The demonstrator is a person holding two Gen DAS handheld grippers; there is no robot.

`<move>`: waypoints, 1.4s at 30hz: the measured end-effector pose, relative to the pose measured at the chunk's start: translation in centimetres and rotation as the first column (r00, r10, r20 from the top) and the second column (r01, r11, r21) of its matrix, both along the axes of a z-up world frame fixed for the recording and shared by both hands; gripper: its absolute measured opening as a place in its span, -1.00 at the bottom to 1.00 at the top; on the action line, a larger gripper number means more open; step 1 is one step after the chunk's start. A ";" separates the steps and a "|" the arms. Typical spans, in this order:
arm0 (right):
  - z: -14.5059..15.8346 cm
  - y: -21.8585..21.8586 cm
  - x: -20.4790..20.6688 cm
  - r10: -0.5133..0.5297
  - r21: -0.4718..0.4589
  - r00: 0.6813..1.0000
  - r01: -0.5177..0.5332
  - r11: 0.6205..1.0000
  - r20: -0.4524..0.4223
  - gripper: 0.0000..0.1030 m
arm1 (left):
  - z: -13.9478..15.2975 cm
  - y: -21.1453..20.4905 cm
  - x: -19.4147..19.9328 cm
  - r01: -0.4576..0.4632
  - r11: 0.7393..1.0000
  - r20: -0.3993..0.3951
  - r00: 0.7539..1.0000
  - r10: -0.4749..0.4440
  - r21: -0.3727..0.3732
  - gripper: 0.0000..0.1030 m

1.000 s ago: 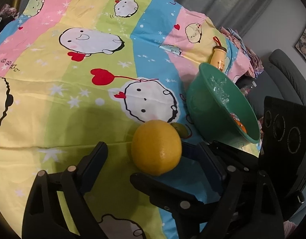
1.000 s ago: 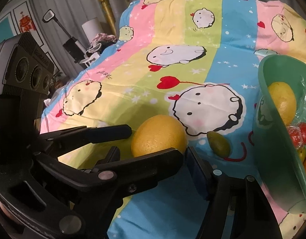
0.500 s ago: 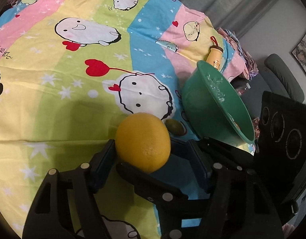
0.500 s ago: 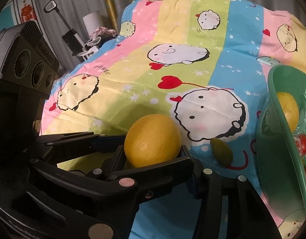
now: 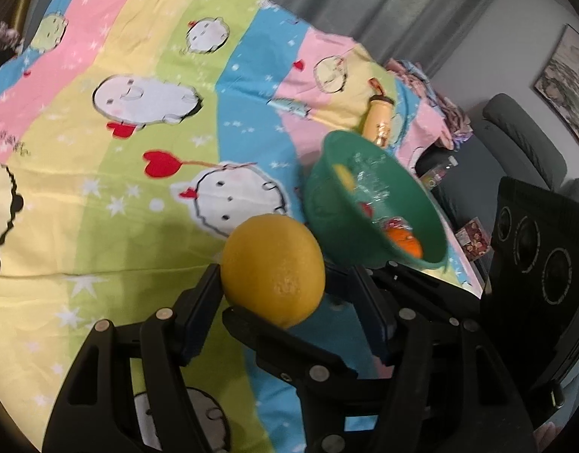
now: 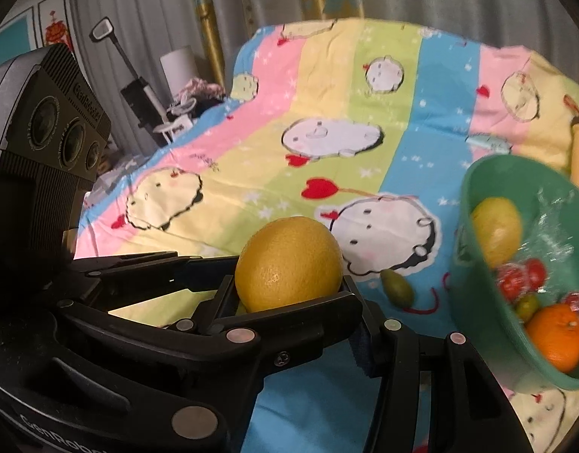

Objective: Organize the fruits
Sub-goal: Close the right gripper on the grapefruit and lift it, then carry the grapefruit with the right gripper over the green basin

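Observation:
A large yellow citrus fruit [image 5: 272, 270] is held up off the striped cartoon cloth, with both pairs of black fingers around it. My left gripper [image 5: 283, 298] and my right gripper [image 6: 289, 294] each close against its sides; it shows in the right wrist view too [image 6: 289, 262]. A green bowl [image 5: 319, 204] stands just right of it, holding a yellow fruit [image 6: 496, 230], an orange [image 6: 559, 336], red fruits in clear wrap [image 6: 519, 277] and a small green one. A small green fruit [image 6: 398, 290] lies on the cloth between the held fruit and the bowl [image 6: 466, 279].
A yellow bottle [image 5: 380, 122] lies beyond the bowl near the cloth's far right edge. A grey chair [image 5: 523, 143] stands off the table to the right. Curtains, a lamp and clutter [image 6: 176, 90] lie behind the far left edge.
Both grippers have closed in on the large yellow fruit and lifted it off the cloth. The view has risen, so more of the bowl's inside shows.

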State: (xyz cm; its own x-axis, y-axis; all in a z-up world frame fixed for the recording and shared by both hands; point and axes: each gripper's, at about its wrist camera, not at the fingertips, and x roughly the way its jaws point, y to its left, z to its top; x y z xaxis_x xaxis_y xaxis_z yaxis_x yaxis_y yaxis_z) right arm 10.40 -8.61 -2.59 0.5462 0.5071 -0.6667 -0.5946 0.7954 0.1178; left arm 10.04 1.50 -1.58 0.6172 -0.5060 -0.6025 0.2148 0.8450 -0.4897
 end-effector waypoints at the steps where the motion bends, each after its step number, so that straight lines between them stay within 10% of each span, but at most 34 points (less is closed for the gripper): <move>1: 0.5 -0.2 -0.4 -0.005 0.003 1.000 0.005 1.000 0.015 0.08 | 0.4 -0.1 -0.3 0.003 1.000 0.011 1.000 -0.003 -0.002 0.30; 42: 5.1 -8.1 -4.8 -0.020 0.123 0.986 -0.001 0.992 0.167 0.08 | 6.4 -8.8 -3.5 0.079 0.990 0.187 0.977 -0.100 0.118 0.29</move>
State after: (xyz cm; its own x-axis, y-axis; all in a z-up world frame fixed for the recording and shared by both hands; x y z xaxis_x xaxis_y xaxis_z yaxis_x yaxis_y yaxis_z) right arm 5.55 -16.72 2.55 0.6502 0.5732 -0.4987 -0.6067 0.7868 0.1134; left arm 6.56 -7.27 4.82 0.6820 -0.5021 -0.5317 0.3732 0.8642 -0.3375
